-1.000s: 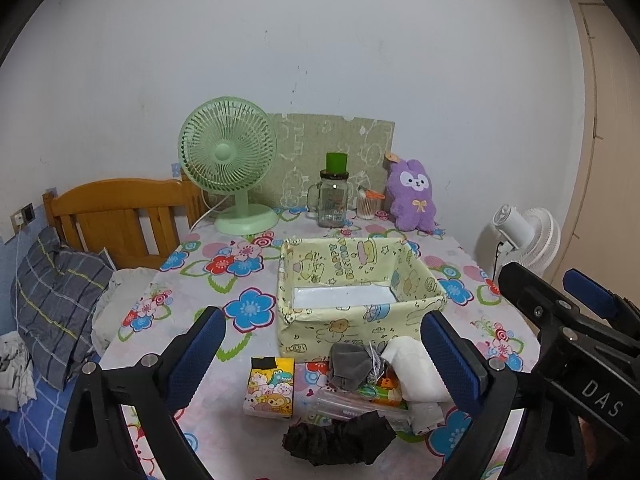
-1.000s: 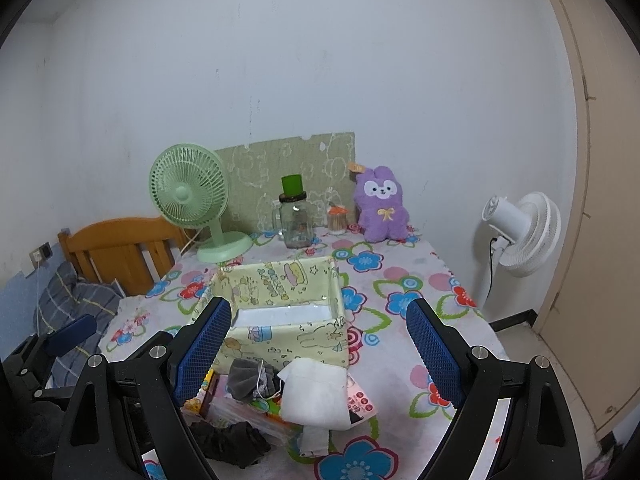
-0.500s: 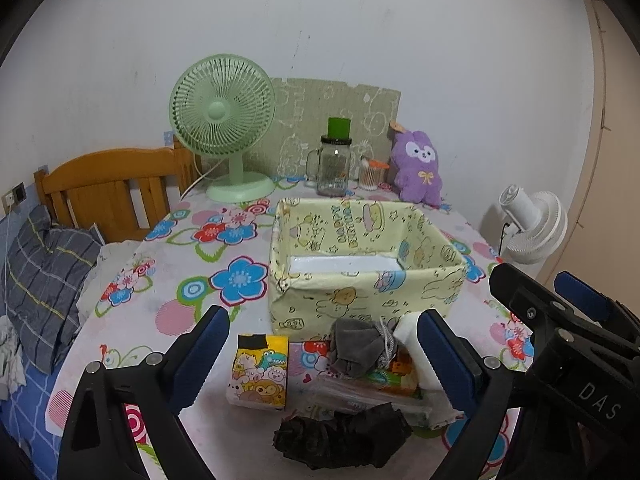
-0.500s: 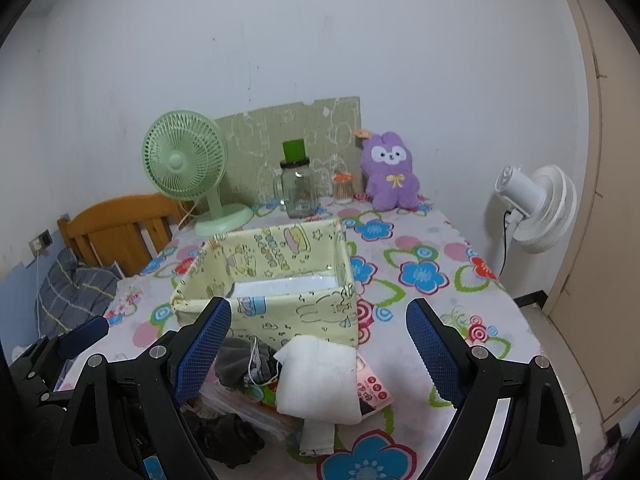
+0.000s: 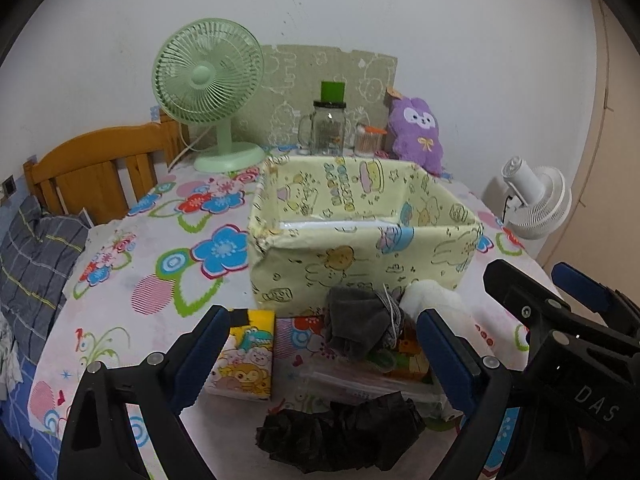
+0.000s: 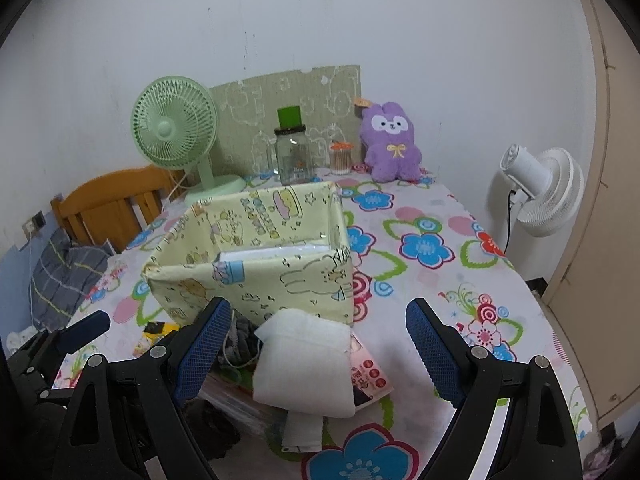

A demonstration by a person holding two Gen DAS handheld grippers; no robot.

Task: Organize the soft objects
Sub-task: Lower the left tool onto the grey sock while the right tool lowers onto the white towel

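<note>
A yellow cartoon-print fabric bin [image 5: 360, 236] [image 6: 256, 264] stands open on the flowered table. In front of it lies a pile: a grey cloth [image 5: 356, 324], a folded white cloth [image 6: 308, 364] [image 5: 436, 300], a crumpled black cloth [image 5: 344, 436], clear packets [image 5: 372, 380] and a yellow cartoon tissue pack [image 5: 244, 356]. My left gripper [image 5: 320, 360] is open and empty just above the pile. My right gripper [image 6: 312, 352] is open and empty around the white cloth, not touching it.
At the back stand a green desk fan [image 5: 210, 92], a glass jar with a green lid [image 5: 328, 128], a small cotton-swab jar [image 6: 341, 156] and a purple plush bunny [image 6: 390, 142]. A wooden chair [image 5: 96, 168] is at left, a white floor fan [image 6: 540, 192] at right.
Both grippers have moved forward and down toward the pile in front of the bin; bin and pile appear larger. Jaws stay open.
</note>
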